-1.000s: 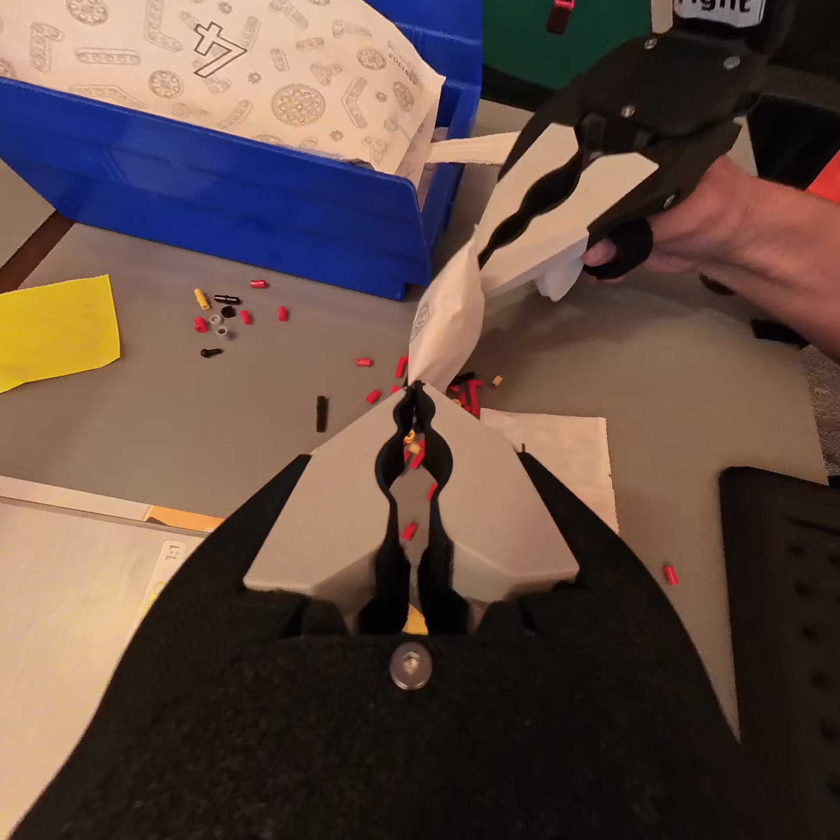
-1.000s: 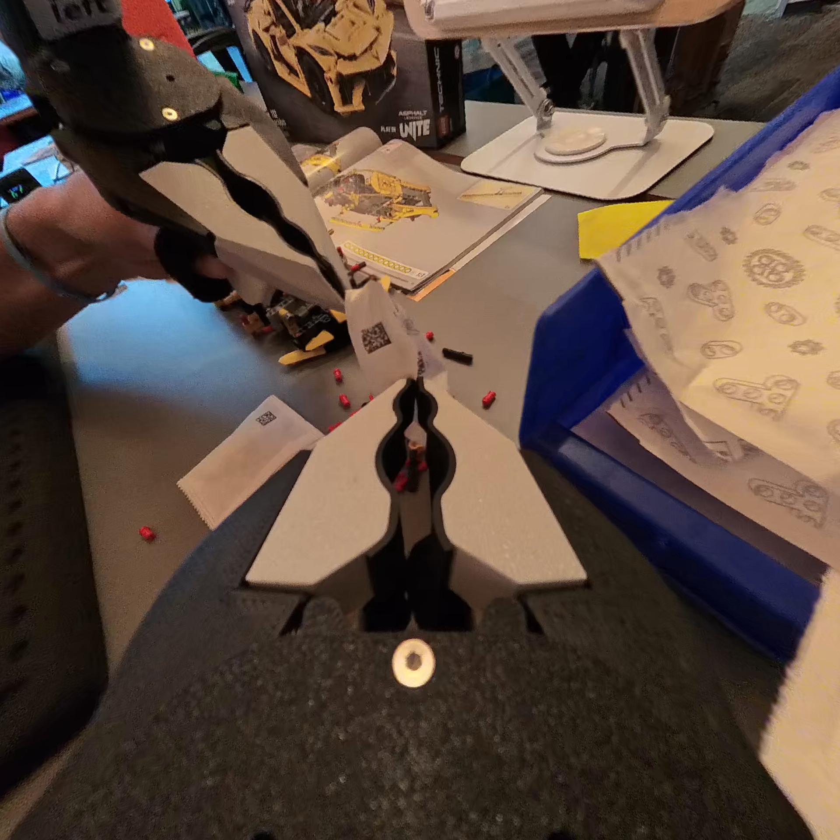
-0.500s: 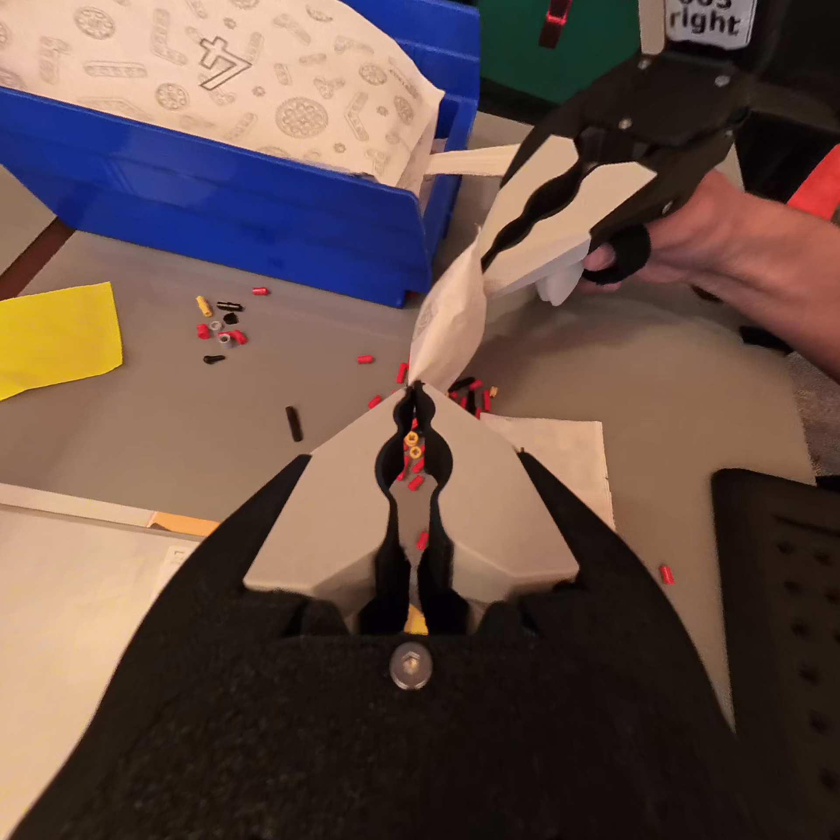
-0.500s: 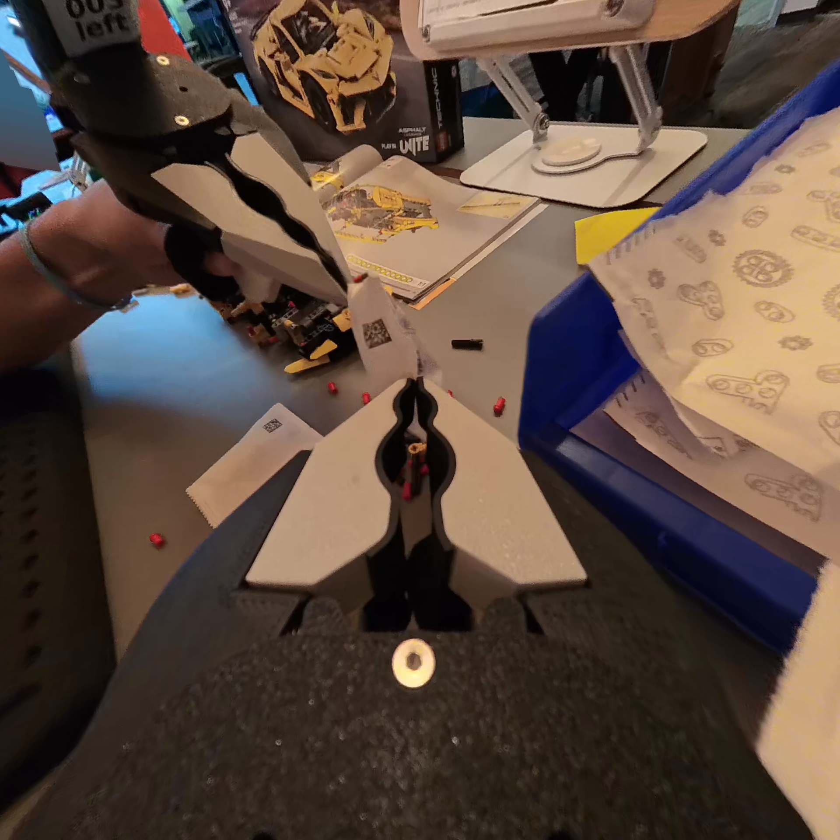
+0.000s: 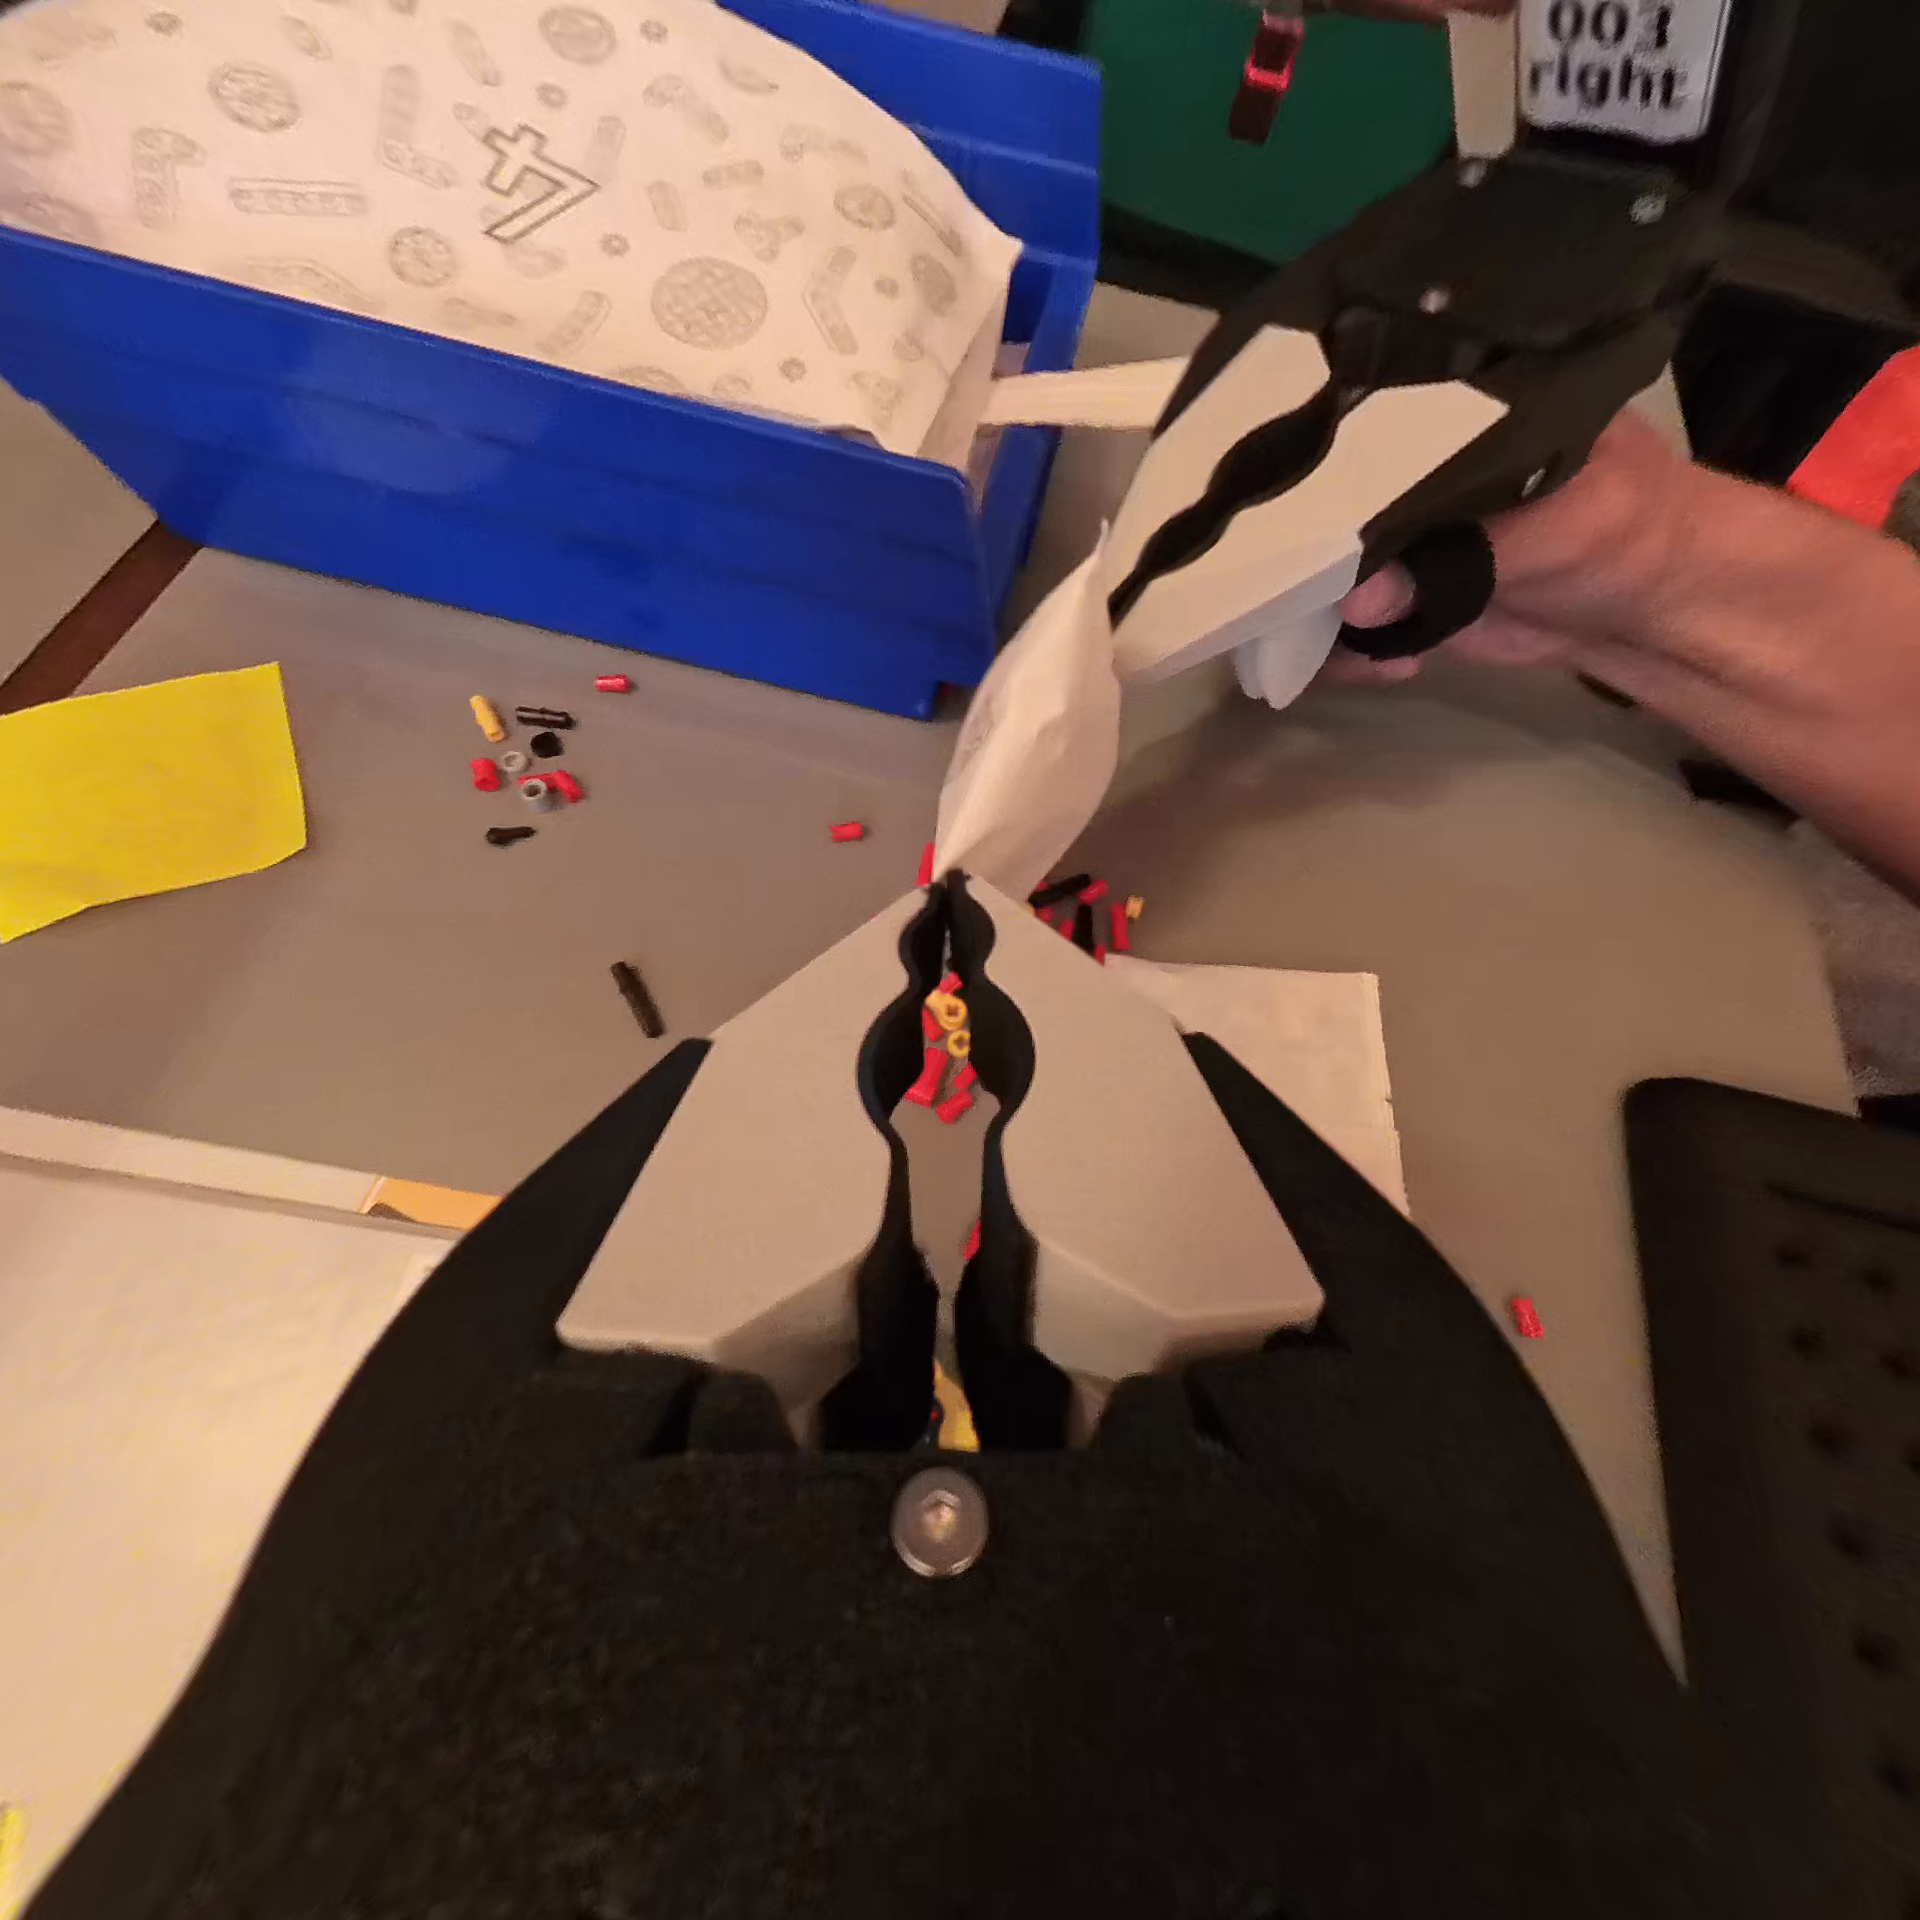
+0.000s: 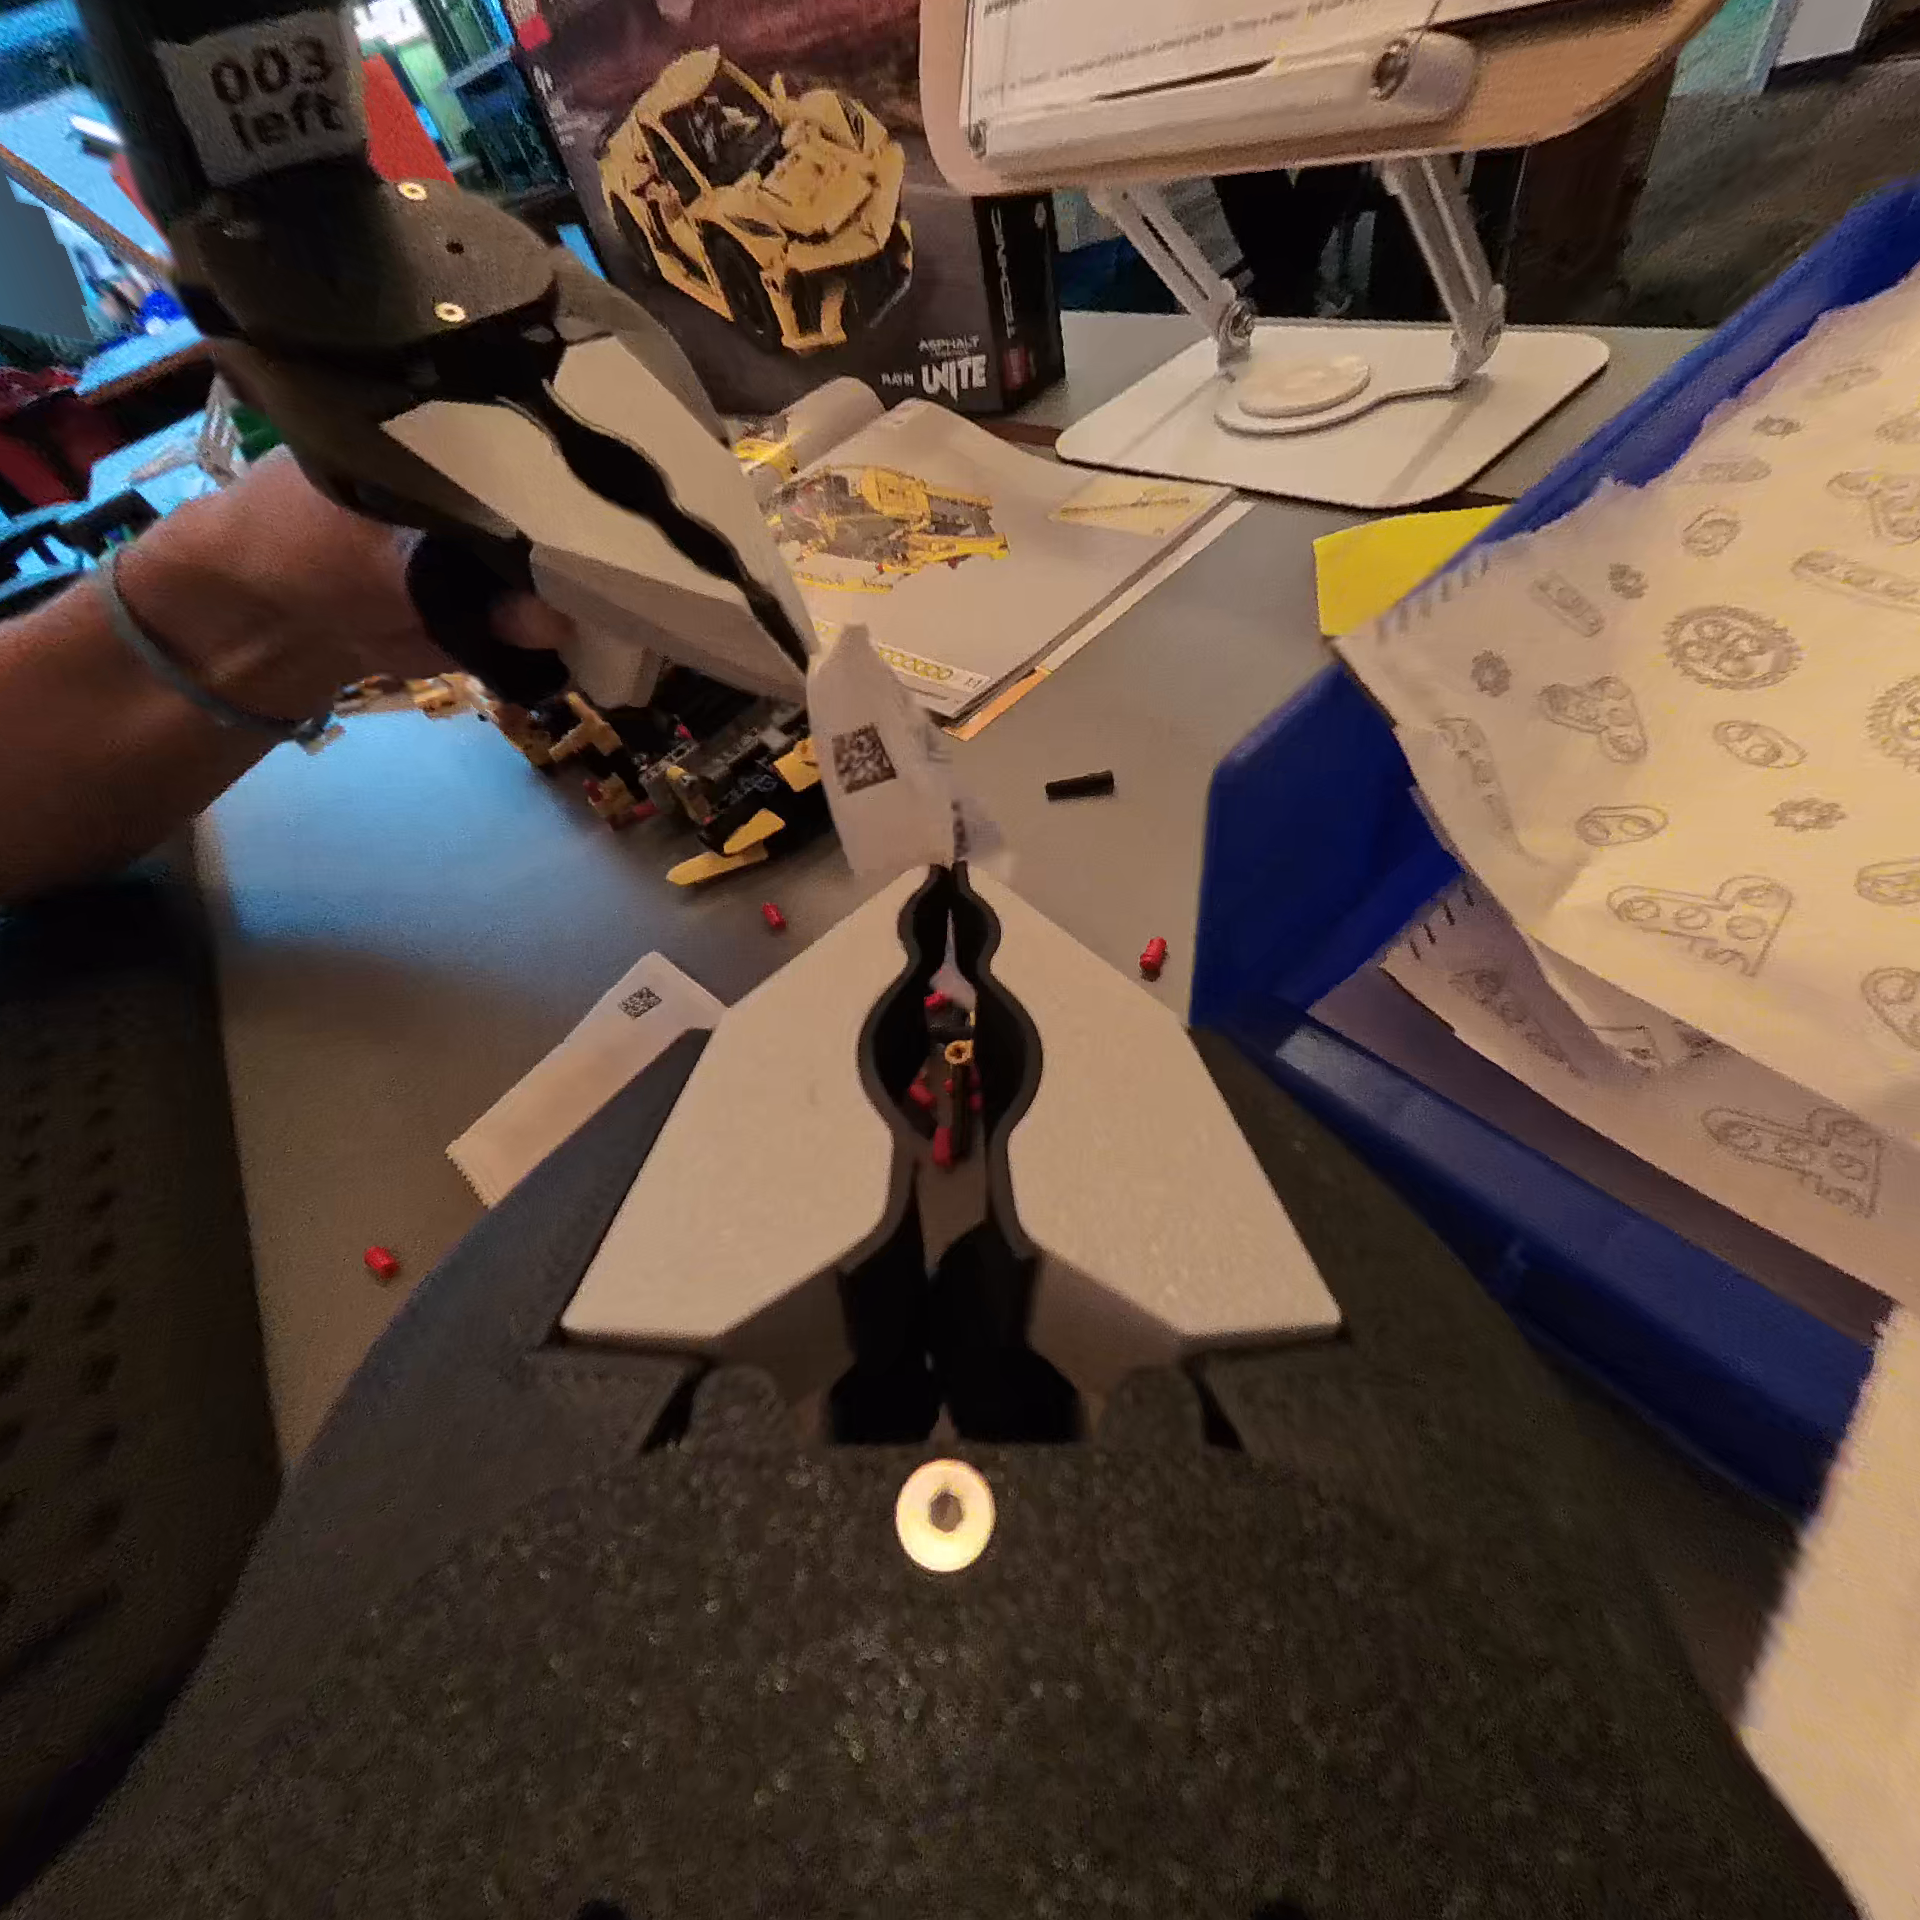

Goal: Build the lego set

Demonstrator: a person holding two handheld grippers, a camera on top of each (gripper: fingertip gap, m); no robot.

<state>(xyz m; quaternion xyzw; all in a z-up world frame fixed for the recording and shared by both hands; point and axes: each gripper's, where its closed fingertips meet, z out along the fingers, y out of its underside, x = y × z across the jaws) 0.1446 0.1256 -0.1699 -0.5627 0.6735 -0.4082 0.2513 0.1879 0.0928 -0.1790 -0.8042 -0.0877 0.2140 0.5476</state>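
Note:
A small white paper bag (image 5: 1039, 748) hangs stretched between my two grippers above the grey table. My left gripper (image 5: 948, 883) is shut on its lower corner. My right gripper (image 5: 1112, 613) is shut on its upper end. In the right wrist view the right gripper (image 6: 951, 868) pinches the bag (image 6: 868, 748), with the left gripper (image 6: 805, 660) at its far end. Small red, black and yellow pieces (image 5: 1081, 914) lie on the table under the bag. A partly built black and yellow model (image 6: 717, 779) sits behind it.
A blue bin (image 5: 582, 488) holding printed paper bags (image 5: 468, 187) stands close by. A flat white bag (image 5: 1278, 1029), a yellow sheet (image 5: 135, 779), loose pins (image 5: 525, 769), the open instruction booklet (image 6: 966, 540), the set's box (image 6: 831, 208) and a white stand (image 6: 1330, 395) are on the table. A black mat (image 5: 1787, 1351) lies at the edge. There is about 6 centimetres between the tips of the two grippers.
Both grippers stay shut on the bag and have shifted a little. More small pieces have dropped under the bag. A black pin has rolled left on the table.

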